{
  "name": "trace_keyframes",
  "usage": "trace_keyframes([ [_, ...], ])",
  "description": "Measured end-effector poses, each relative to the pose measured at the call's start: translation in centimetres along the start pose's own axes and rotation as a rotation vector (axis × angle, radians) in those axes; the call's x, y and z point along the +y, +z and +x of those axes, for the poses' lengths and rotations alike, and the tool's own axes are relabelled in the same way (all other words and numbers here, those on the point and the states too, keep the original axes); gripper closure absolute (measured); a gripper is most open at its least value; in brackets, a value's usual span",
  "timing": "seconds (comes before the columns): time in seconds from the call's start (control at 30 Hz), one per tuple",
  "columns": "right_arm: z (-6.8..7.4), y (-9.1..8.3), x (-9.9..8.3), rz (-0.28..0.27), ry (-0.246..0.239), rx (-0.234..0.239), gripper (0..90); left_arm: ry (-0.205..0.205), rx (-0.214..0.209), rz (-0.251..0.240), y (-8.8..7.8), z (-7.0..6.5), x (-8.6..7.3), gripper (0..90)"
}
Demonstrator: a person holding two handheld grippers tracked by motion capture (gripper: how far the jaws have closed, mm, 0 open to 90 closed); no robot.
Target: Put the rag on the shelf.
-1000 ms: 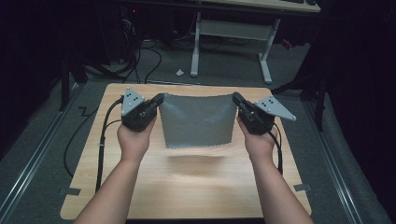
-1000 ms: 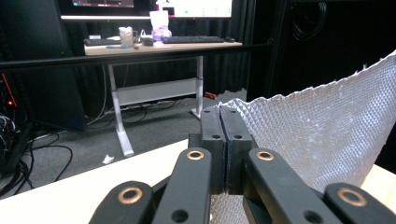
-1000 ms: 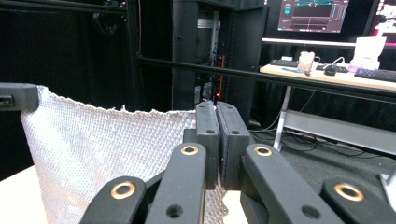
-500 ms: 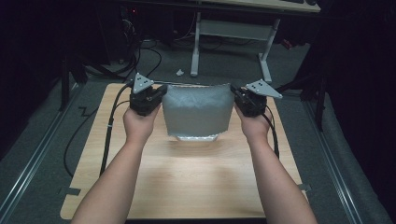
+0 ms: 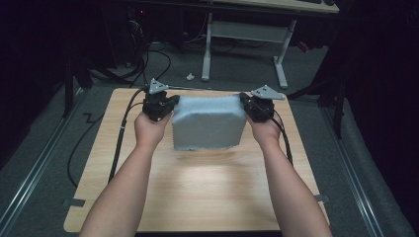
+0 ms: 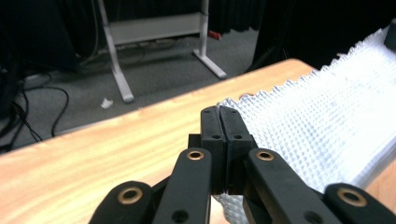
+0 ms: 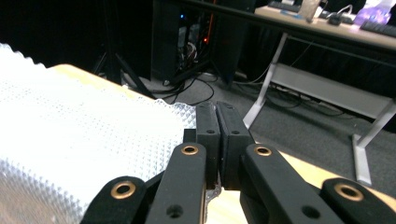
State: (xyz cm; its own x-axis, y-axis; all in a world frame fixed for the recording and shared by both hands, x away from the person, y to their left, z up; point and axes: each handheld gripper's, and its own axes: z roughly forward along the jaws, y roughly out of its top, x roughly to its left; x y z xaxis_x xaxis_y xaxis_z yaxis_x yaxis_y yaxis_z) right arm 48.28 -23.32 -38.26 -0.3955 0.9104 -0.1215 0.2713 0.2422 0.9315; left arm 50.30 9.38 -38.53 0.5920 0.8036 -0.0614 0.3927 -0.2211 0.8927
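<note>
1. Between the two sets of fingers, a pale waffle-textured cloth point(image 5: 208, 122) is stretched out and held up off the bench point(image 5: 197, 192), its top edge running from one gripper to the other and the rest hanging toward the person.
2. Pressed together, the left gripper point(image 5: 167, 105) has its fingers point(image 6: 212, 126) pinching the cloth's left upper corner; in the left gripper view the cloth point(image 6: 317, 130) spreads away to the right of the fingers, its bumpy weave plain to see.
3. At the opposite corner the right gripper point(image 5: 248, 105) does the same: its fingers point(image 7: 229, 126) are closed flat against each other on the cloth's edge, and in the right gripper view the cloth point(image 7: 79, 140) lies to the left of the fingers.
4. Behind each set of fingers, a hand wraps the gripper body, the left hand point(image 5: 150, 127) and the right hand point(image 5: 265, 129), with bare forearms coming in from the near edge of the bench.
5. Atop each gripper sits a grey three-cornered plate, and a black cable point(image 5: 121, 136) trails from the left gripper back along the bench.
6. Below the hanging cloth, a soft shadow falls on the wooden bench top.
7. Beyond the fingers, past the far edge of the bench, a grey carpeted floor point(image 5: 237, 69) carries the white legs of a desk point(image 5: 207, 49) and a tangle of dark cables.
</note>
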Motion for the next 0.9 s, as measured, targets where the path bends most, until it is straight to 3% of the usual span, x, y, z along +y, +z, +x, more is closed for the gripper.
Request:
trace_keyframes([
  [0.23, 0.1, 0.4, -1.7, 0.055, -0.007, 0.027, 89.4, 0.017, -0.037, 0.066, 0.9, -0.1, -2.0, 89.4],
  [0.53, 0.9, 0.5, -4.2, 0.093, 0.002, 0.059, 89.4, -0.032, -0.075, 0.068, 1.4, -0.1, -4.0, 89.4],
  [0.9, 1.3, 0.7, -6.8, 0.127, 0.030, 0.065, 89.4, -0.064, -0.093, 0.107, 2.1, -0.2, -6.7, 89.3],
])
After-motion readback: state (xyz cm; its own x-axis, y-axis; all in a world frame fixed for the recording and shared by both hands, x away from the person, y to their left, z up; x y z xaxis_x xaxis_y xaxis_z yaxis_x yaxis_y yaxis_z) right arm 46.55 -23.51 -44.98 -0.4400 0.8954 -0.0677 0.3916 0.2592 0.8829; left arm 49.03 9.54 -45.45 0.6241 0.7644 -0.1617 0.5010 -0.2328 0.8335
